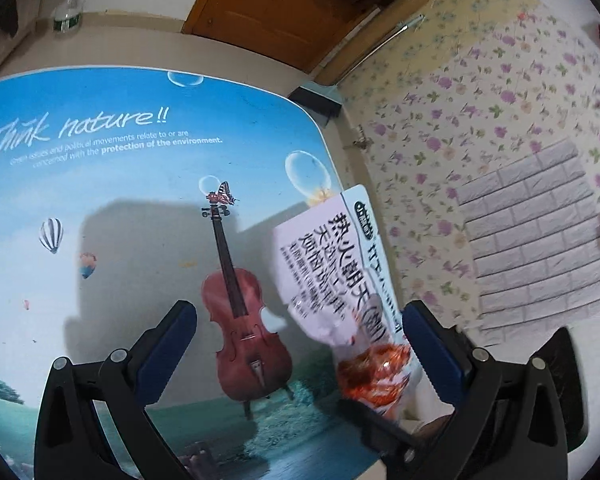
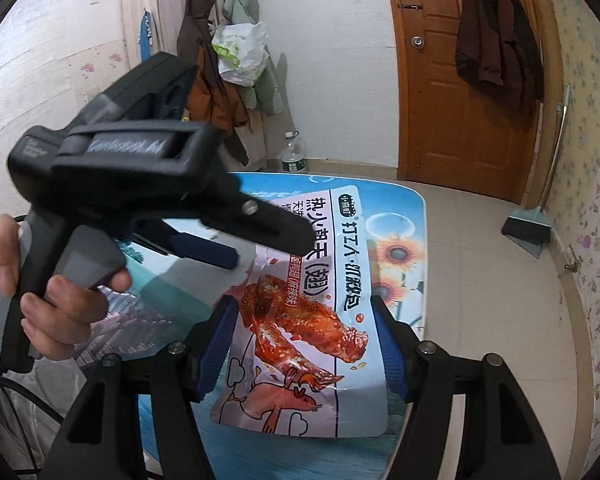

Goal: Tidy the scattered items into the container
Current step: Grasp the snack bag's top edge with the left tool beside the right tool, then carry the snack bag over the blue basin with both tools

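Observation:
A snack packet (image 2: pixel 312 320), pale blue and white with a red chicken-wing picture, hangs a little above the printed table top (image 2: pixel 404 208). My right gripper (image 2: pixel 306 344) is shut on it, its blue pads (image 2: pixel 220 340) pressing the packet's two side edges. The left gripper (image 2: pixel 272 252), held in a person's hand (image 2: pixel 60 304), reaches in from the left with one finger across the packet's upper part. In the left wrist view the left gripper (image 1: pixel 300 320) stands open over the table (image 1: pixel 100 200), and the packet (image 1: pixel 340 280) rises just inside its right finger, not pinched.
A water bottle (image 2: pixel 294 152) stands on the floor beyond the table. A broom and dustpan (image 2: pixel 528 228) lean by the flowered wall near the wooden door (image 2: pixel 460 100). Coats and a bag hang on the back wall. Clear plastic (image 2: pixel 40 400) shows at the lower left.

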`<state>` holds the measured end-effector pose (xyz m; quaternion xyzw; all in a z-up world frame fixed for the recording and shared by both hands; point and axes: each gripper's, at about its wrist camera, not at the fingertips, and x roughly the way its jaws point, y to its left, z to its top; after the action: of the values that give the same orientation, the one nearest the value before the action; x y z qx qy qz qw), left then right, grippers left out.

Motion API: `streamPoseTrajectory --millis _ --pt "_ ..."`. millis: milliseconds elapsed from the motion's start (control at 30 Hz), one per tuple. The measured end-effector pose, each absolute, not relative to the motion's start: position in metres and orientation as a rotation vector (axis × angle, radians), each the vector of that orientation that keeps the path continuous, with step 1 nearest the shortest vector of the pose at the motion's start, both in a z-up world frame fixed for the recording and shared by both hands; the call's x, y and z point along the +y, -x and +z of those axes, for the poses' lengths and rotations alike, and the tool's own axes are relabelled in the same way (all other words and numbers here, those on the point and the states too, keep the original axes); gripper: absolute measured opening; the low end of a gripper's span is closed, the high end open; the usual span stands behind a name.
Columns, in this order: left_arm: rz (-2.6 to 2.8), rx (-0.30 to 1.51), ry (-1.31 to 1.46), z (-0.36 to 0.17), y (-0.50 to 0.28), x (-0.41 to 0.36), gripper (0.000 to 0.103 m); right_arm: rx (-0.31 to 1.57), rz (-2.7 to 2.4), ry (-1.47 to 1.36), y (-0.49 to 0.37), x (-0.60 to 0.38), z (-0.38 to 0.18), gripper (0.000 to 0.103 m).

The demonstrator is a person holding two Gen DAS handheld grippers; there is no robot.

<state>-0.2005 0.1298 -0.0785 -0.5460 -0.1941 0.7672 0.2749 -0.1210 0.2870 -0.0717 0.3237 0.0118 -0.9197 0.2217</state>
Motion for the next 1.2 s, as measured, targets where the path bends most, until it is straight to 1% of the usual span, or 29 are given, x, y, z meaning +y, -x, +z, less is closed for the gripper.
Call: streamPoseTrajectory --millis 33,67,100,133,167,333,433,467,533,600,800,1000,1200 --pt "2.053 -0.537 1.461 -0.079 0.2 0.128 0.101 0.031 -2.538 -0.89 0.12 0.285 -0.071 0.067" --pt "2.045 -0.546 1.453 -0.08 0.2 0.128 0.094 0.03 -2.536 -0.887 0.12 0.284 -0.071 0.067" --pt "2.042 -0.546 1.45 -0.08 0.201 0.128 0.084 0.027 -2.534 -0.884 0.12 0.283 -0.07 0.067" --pt "2.04 -0.545 1.451 -0.08 0.201 0.128 0.079 0.023 -2.532 -0.883 0.121 0.282 -0.069 0.067" --pt "2.033 -0.554 1.455 -0.081 0.203 0.128 0.073 0.016 -2.529 -0.882 0.121 0.282 -0.069 0.067" --pt "1.99 -0.616 1.448 -0.08 0.205 0.128 0.065 0.005 -2.519 -0.873 0.121 0.279 -0.064 0.067" --pt "1.914 -0.699 1.431 -0.081 0.206 0.125 0.058 0.007 -2.512 -0.871 0.121 0.275 -0.062 0.067" --pt "1.897 -0.715 1.429 -0.082 0.205 0.123 0.051 0.009 -2.512 -0.871 0.123 0.276 -0.06 0.067" --pt "1.874 -0.739 1.424 -0.082 0.205 0.121 0.043 0.014 -2.51 -0.868 0.123 0.273 -0.059 0.067" --pt "1.851 -0.769 1.399 -0.081 0.204 0.116 0.029 0.017 -2.509 -0.868 0.122 0.272 -0.056 0.067" --pt "1.789 -0.843 1.362 -0.082 0.203 0.111 0.021 -0.006 -2.5 -0.867 0.124 0.27 -0.055 0.067" --pt "1.74 -0.912 1.321 -0.08 0.201 0.101 0.018 0.005 -2.493 -0.857 0.123 0.264 -0.048 0.067" --pt "1.739 -0.924 1.289 -0.073 0.196 0.093 0.018 0.026 -2.49 -0.845 0.121 0.256 -0.041 0.067"
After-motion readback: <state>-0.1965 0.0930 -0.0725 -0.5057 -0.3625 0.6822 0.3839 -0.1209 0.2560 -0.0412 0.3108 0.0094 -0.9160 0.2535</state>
